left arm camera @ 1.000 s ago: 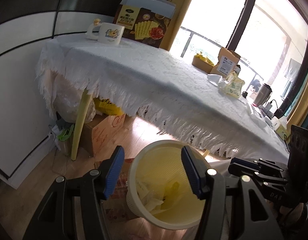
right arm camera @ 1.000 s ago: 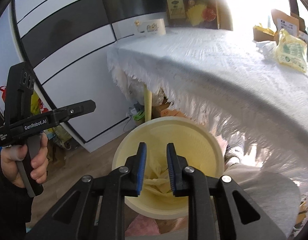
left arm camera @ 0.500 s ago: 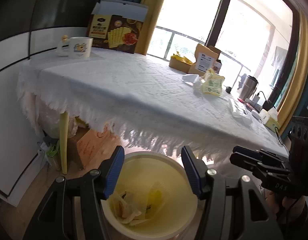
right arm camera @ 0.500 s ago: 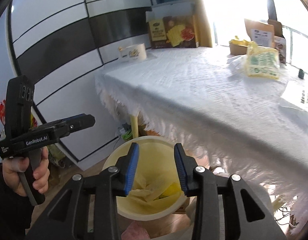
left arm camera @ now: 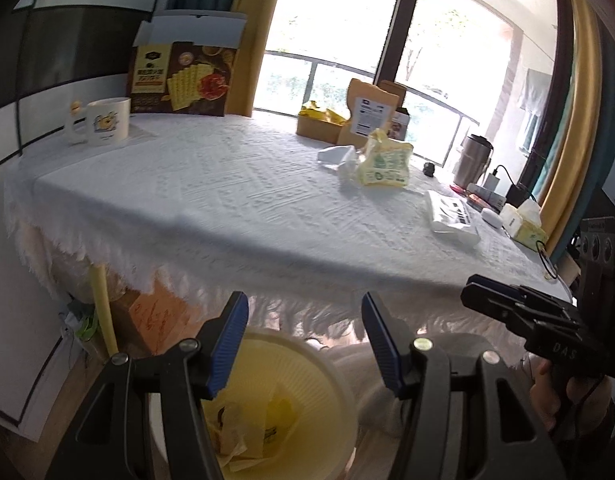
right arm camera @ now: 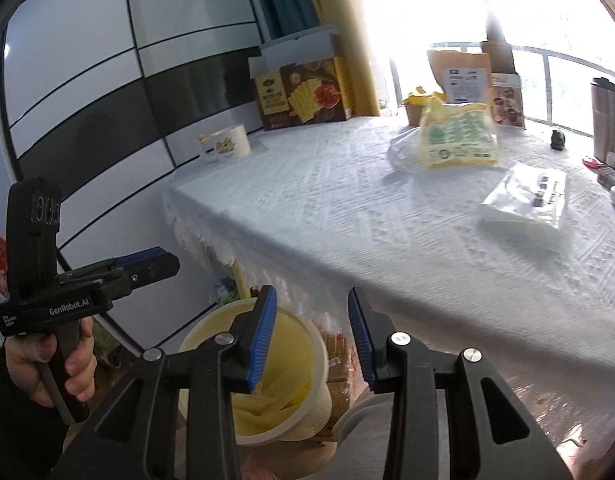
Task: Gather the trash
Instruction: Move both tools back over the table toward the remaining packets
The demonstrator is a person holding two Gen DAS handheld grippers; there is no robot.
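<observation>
- Left gripper [left arm camera: 305, 340] – jaws spread, empty, above the yellow bin [left arm camera: 307, 392] at the frame's bottom.
- Right gripper [right arm camera: 311, 336] – jaws have just been opening, nothing between them.
- Yellow packet [right arm camera: 459, 136] lies on the table [right arm camera: 347, 216], upper right.

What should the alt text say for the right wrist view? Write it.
The open, empty right gripper hangs above a pale yellow trash bin holding crumpled wrappers, beside a table draped in white lace cloth. On the table sit a yellow-green snack bag, a white plastic pouch and a mug; the left gripper shows at left.
</observation>
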